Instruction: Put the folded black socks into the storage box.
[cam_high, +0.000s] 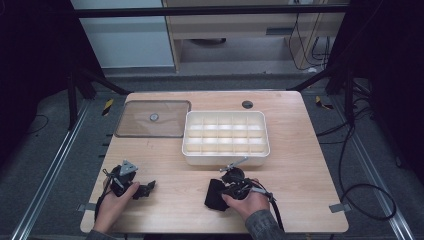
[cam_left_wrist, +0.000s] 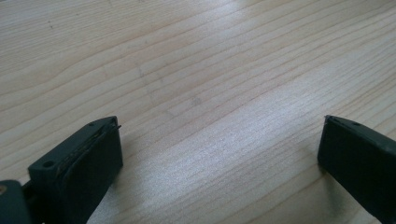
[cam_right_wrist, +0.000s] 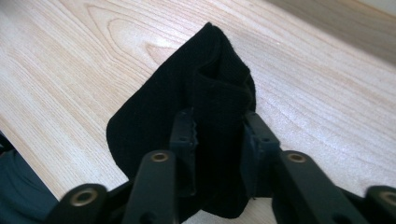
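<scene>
Pinching a fold of black cloth (cam_right_wrist: 187, 107) between its jaws, the right hand-held gripper (cam_right_wrist: 218, 133) sits low and right of centre in the high view, with the cloth lying on the table (cam_high: 300, 170); the left hand-held gripper (cam_high: 145, 189), at the lower left, has its jaws spread wide over bare wood. Above them, mid-frame, stands a white divided tray (cam_high: 226, 156); a clear lid (cam_high: 135, 125) lies just to its left.

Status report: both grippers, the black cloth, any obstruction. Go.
Left gripper open over bare wooden table. Right gripper shut on folded black cloth, near table's front edge. White divided plastic tray just beyond; nothing between.
</scene>
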